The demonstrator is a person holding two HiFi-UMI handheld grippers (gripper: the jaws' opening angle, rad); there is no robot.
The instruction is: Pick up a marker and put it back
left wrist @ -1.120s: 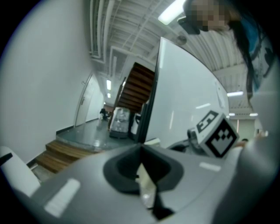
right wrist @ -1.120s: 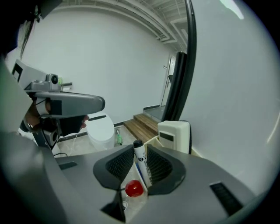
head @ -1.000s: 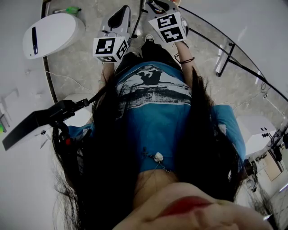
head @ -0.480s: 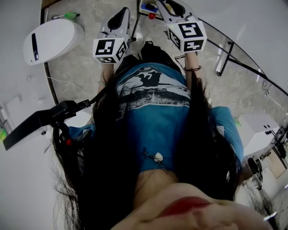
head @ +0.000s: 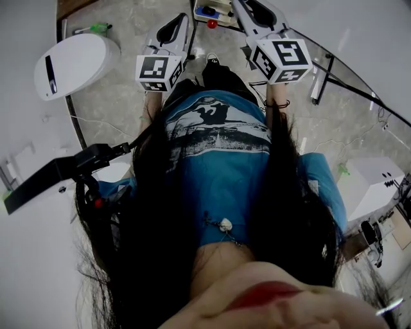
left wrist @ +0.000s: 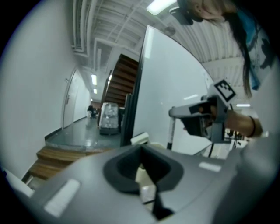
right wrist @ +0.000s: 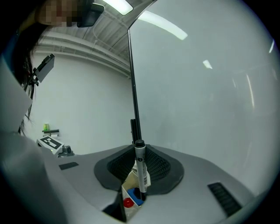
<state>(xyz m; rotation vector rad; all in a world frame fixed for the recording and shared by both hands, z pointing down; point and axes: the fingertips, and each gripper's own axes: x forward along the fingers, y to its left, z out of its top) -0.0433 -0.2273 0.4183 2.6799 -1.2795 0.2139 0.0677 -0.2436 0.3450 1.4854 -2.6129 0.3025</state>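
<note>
A marker [right wrist: 140,166] with a white barrel and black cap stands upright between the pads of my right gripper [right wrist: 139,177], which is shut on it. Just below it is a small white holder [right wrist: 130,189] with a red-capped marker [right wrist: 127,202] and a blue-capped one [right wrist: 136,195] inside. In the head view the right gripper [head: 257,16] reaches toward that holder [head: 209,11] at the top edge. My left gripper [head: 168,32] hangs beside it, and its jaws [left wrist: 146,183] are together with nothing between them.
A large white board [right wrist: 197,87] with a black post [right wrist: 133,87] fills the right gripper view. A white oval device [head: 74,61] lies at the left, a black arm [head: 58,170] sticks out lower left, and a white box [head: 372,186] stands at the right. The person's body fills the middle.
The right gripper has shifted to the right in the head view, and the holder with its red and blue caps has come into sight at the top. The left gripper has barely moved.
</note>
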